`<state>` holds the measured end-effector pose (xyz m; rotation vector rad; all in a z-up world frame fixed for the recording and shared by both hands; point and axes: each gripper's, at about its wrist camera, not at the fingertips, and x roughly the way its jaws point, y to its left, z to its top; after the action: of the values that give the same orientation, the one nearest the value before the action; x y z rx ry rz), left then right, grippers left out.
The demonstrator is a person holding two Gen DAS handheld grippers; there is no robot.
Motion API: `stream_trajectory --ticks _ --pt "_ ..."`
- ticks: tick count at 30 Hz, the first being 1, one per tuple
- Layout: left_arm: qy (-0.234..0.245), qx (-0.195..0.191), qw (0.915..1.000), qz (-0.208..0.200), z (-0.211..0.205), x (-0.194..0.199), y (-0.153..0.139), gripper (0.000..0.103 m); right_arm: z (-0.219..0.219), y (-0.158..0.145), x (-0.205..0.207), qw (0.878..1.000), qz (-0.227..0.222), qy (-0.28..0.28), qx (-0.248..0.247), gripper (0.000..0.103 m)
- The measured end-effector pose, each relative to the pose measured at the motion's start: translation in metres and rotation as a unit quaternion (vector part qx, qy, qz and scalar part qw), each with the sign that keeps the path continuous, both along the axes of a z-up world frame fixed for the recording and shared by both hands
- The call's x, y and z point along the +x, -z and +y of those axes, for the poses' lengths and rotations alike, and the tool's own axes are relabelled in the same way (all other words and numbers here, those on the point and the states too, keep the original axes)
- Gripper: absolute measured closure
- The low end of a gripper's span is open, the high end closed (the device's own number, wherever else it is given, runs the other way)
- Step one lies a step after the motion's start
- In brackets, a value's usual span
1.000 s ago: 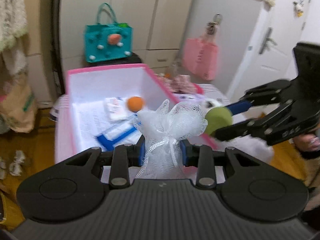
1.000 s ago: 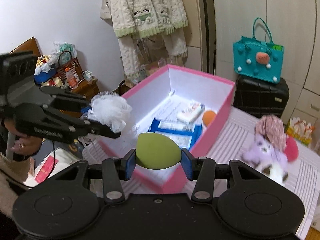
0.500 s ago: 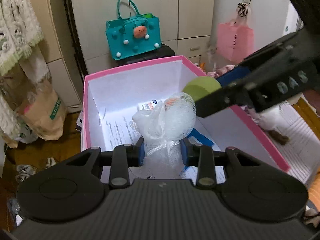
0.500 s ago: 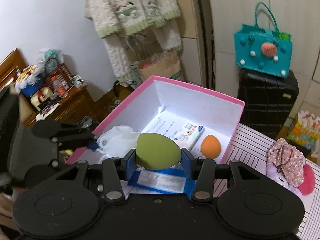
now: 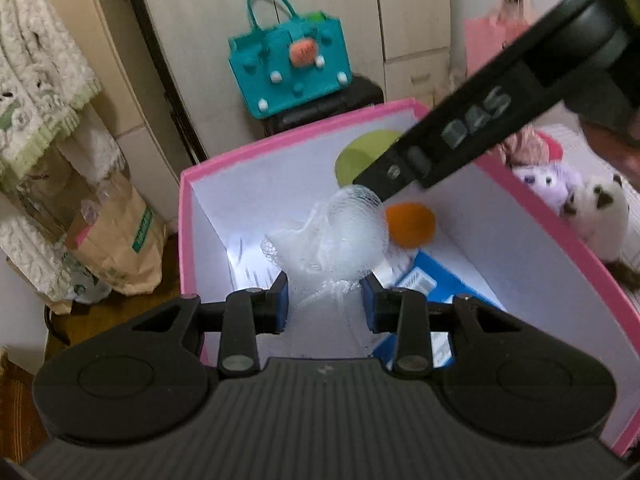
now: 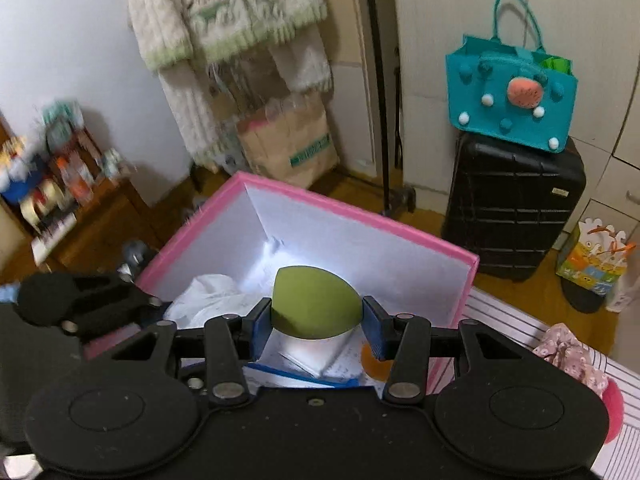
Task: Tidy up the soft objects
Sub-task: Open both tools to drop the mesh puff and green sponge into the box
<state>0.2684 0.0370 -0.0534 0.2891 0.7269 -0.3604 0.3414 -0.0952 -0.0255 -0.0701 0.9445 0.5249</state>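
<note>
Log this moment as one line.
left gripper: holds mesh pouf | right gripper: holds green sponge | both over pink box

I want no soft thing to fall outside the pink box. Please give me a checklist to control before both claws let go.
1. Left claw grips the white mesh puff: ok, pads press its gathered neck.
2. Right claw grips the green sponge: ok, held between both pads.
3. Puff is over the inside of the pink box: ok.
4. Sponge is over the inside of the box: ok.
5. Drop spots free: cannot tell; an orange sponge and blue packets lie on the floor of the box.
6. Claws apart from each other: cannot tell; the right claw crosses very near the puff.
</note>
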Motion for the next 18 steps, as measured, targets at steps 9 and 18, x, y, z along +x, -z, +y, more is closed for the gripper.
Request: stream_trajectory --ticks 9,18 --pt "0.032 0.041 0.9963 0.069 -0.008 0.011 -0.002 0.055 0.003 0.014 0.026 0.997 0.059 0.0 0.044 0.05" --pt "0.018 0.02 0.9986 0.047 -0.002 0.005 -0.009 0.038 0.018 0.033 0.031 0.993 0.096 -0.003 0.067 0.05"
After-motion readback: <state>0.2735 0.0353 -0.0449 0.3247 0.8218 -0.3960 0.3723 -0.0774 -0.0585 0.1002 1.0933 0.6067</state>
